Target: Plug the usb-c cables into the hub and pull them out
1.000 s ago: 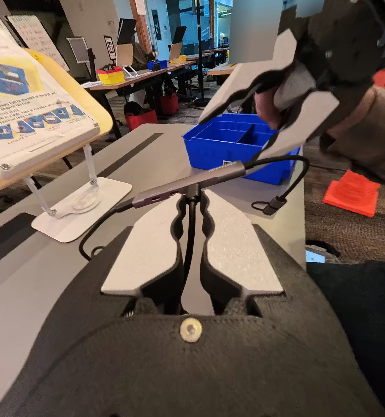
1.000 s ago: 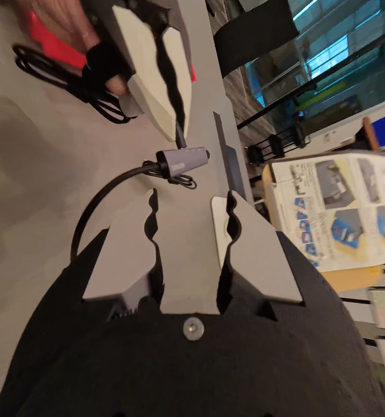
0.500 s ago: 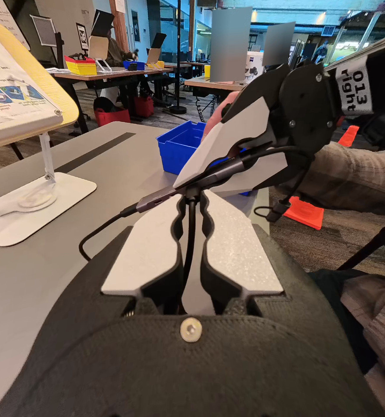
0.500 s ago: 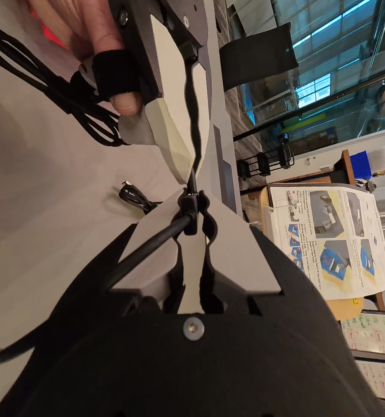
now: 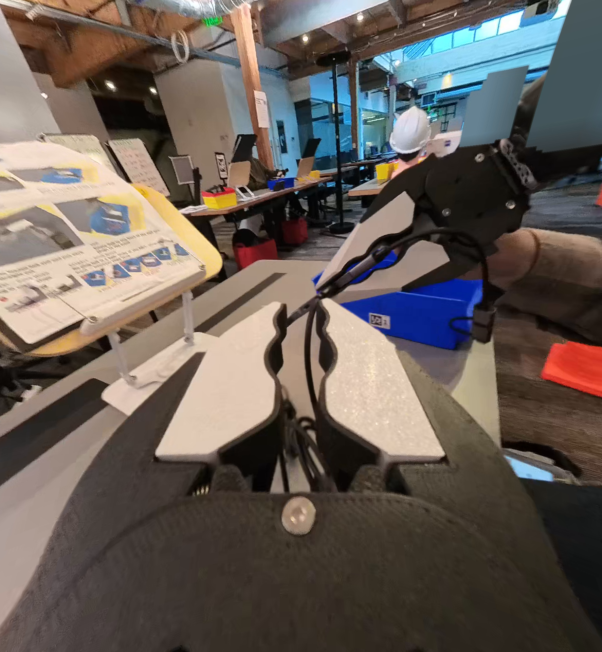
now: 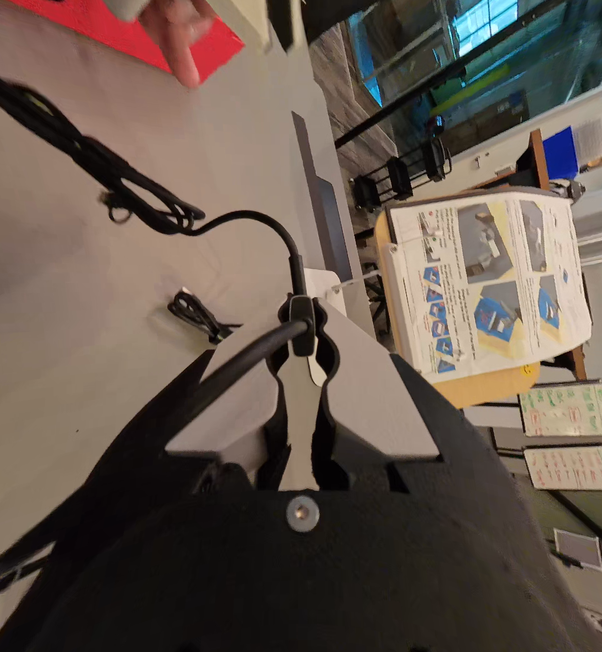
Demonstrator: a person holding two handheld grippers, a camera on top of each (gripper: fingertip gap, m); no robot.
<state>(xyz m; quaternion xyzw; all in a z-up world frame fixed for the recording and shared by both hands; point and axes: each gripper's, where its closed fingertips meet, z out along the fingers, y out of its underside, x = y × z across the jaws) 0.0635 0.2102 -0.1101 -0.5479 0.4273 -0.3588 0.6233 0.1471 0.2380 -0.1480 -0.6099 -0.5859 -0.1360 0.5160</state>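
My right gripper (image 6: 301,317) is shut on the grey hub (image 6: 302,328), seen end-on between its fingertips. The hub's thick tail cable (image 6: 243,352) runs back down-left. A black usb-c cable (image 6: 294,261) sits plugged into the hub and curves left to a cable bundle (image 6: 144,208) on the table. In the left wrist view my left gripper (image 5: 302,310) has its fingers slightly apart, with that cable (image 5: 308,370) running loosely through the gap. The right gripper (image 5: 327,285) holds the hub (image 5: 363,264) just ahead, above the table.
A second small coiled cable (image 6: 197,314) lies on the grey table (image 6: 80,352). A blue bin (image 5: 416,317) stands behind the grippers. An instruction sheet on a stand (image 5: 80,240) is at the left. Red-orange pieces (image 5: 592,370) lie on the floor at the right. My right fingertips sit around 10 cm from my left ones.
The right gripper closed on the hub. Since then the left gripper has eased its fingers apart and drawn back from the hub, leaving the cable plugged in.
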